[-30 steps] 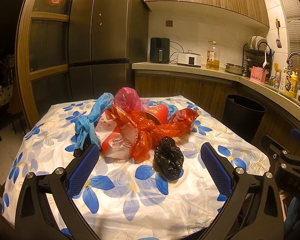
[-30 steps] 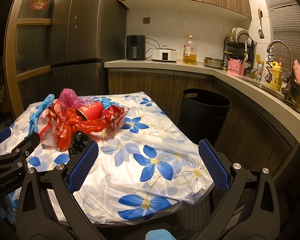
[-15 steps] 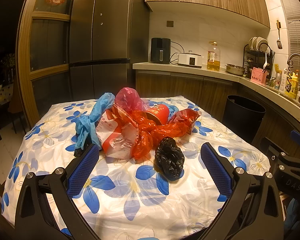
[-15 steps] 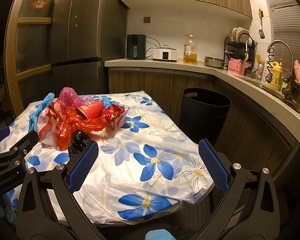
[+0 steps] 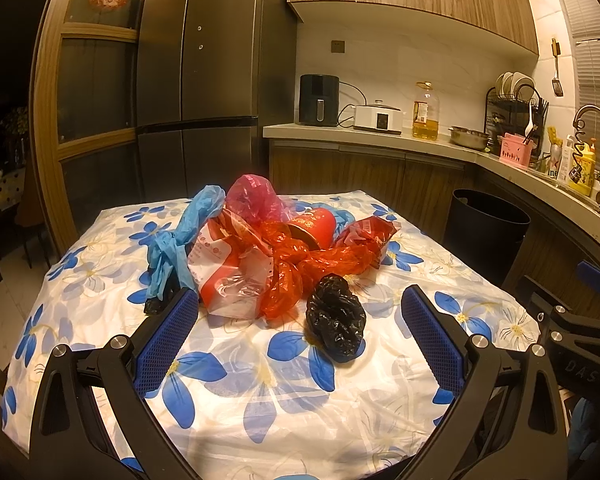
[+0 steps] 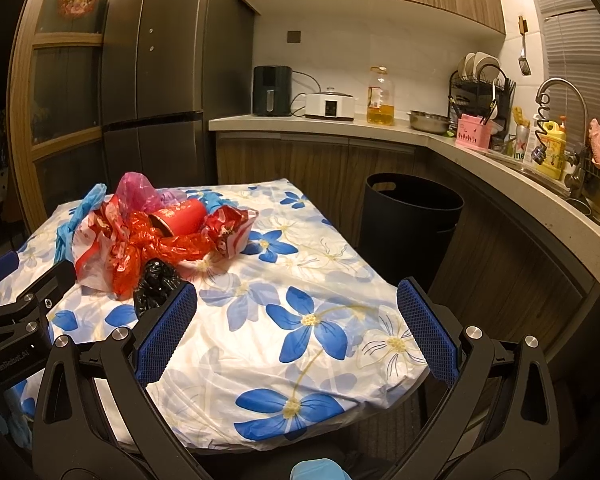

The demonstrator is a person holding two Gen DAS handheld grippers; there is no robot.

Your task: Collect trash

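A heap of trash lies on the flowered table [image 5: 260,392]: a crumpled black bag [image 5: 335,322], red plastic wrap [image 5: 300,264], a red-and-white bag [image 5: 224,268], a red cup [image 5: 314,226], a pink bag [image 5: 252,196] and a blue bag [image 5: 180,240]. My left gripper [image 5: 296,328] is open, hovering short of the black bag with nothing between its pads. The right wrist view shows the same heap [image 6: 156,236] at the left, the black bag [image 6: 156,284] just past the left pad. My right gripper [image 6: 296,324] is open over the table's near right corner. A black trash bin [image 6: 410,224] stands beyond the table.
The black bin [image 5: 484,232] stands on the floor between table and counter. The counter [image 6: 380,126] carries an air fryer, a cooker, an oil bottle, a dish rack and a sink with a tap. A tall fridge [image 5: 204,80] stands behind the table.
Both grippers have barely shifted; the heap sits about as before in each view. Nothing was taken hold of or let go.
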